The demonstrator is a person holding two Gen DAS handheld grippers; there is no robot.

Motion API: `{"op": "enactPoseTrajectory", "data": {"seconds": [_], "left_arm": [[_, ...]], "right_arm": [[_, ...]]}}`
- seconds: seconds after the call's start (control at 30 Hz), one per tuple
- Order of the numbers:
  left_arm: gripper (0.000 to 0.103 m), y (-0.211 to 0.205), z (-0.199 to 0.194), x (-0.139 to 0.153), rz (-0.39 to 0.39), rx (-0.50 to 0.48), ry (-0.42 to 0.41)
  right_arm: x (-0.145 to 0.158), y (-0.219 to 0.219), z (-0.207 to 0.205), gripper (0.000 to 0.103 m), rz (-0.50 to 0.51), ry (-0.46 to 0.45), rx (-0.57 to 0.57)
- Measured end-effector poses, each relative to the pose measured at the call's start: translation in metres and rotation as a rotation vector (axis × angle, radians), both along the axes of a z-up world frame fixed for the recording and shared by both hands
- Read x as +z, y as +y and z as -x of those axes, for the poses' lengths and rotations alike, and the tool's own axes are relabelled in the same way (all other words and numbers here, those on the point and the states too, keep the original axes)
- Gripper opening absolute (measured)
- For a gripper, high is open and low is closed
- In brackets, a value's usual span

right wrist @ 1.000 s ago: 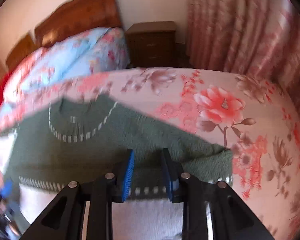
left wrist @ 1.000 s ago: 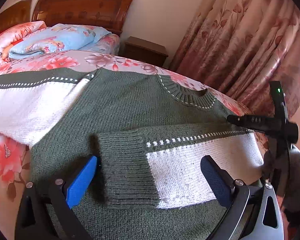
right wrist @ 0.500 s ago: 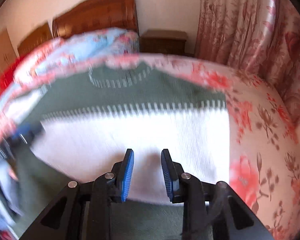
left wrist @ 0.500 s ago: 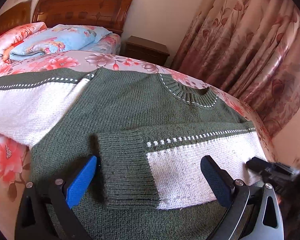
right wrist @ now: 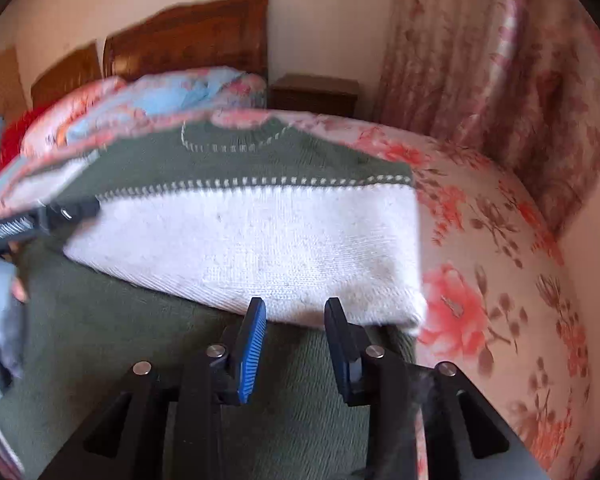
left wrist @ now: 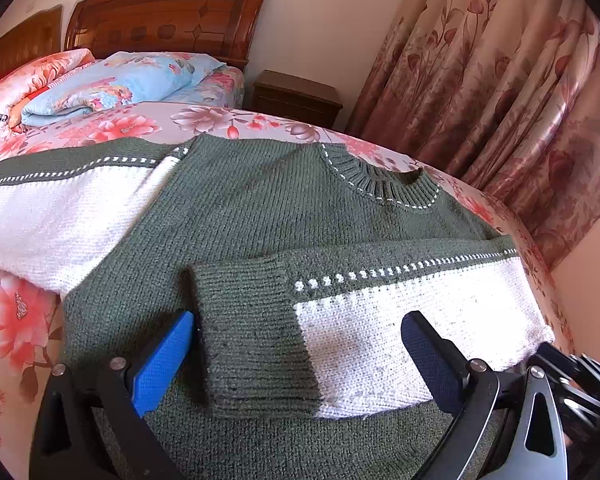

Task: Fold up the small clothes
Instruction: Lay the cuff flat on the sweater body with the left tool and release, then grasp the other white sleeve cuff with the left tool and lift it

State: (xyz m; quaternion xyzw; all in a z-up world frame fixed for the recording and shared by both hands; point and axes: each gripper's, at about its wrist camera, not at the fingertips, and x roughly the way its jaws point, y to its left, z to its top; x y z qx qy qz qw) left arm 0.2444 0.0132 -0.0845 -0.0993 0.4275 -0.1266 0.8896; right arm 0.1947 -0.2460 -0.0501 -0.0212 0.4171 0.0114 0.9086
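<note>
Right gripper (right wrist: 295, 320) has drawn back, spread, beside folded sleeve (right wrist: 260, 248); left gripper (left wrist: 300, 344) spread over cuff (left wrist: 252, 332).

Floral bedspread (left wrist: 112, 128), wooden headboard (left wrist: 168, 12), nightstand (left wrist: 296, 96), curtains (left wrist: 500, 92).

Your sweater (left wrist: 260, 216) is coarse, matt ribbed knit on the bed's (left wrist: 132, 128) smooth printed cloth. Behind you see a glossy wooden headboard (left wrist: 168, 12) and sheeny curtains (left wrist: 500, 80).
</note>
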Motion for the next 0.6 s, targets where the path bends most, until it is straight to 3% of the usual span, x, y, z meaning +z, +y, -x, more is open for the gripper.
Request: {"op": "enactPoseTrajectory", "data": {"seconds": [0.07,0.17,0.23,0.4,0.6], "left_arm": [[0.103,0.0,0.0,0.0,-0.001,0.0,0.0],[0.103,0.0,0.0,0.0,-0.003,0.0,0.0],[0.103,0.0,0.0,0.0,-0.002,0.0,0.001],[0.103,0.001,0.001,0.0,0.002,0.001,0.0],[0.103,0.002,0.002,0.001,0.015,0.002,-0.001]], "right_arm": [[0.001,0.001,0.009,0.031,-0.044,0.0,0.012],[-0.018,0.008,0.019,0.032,-0.027,0.07,0.04],[-0.022,0.011,0.032,0.033,0.003,0.029,0.052],[-0.013,0.01,0.034,0.033,-0.024,0.078,-0.016],[-0.005,0.057,0.026,0.033,-0.06,0.035,0.081]]}}
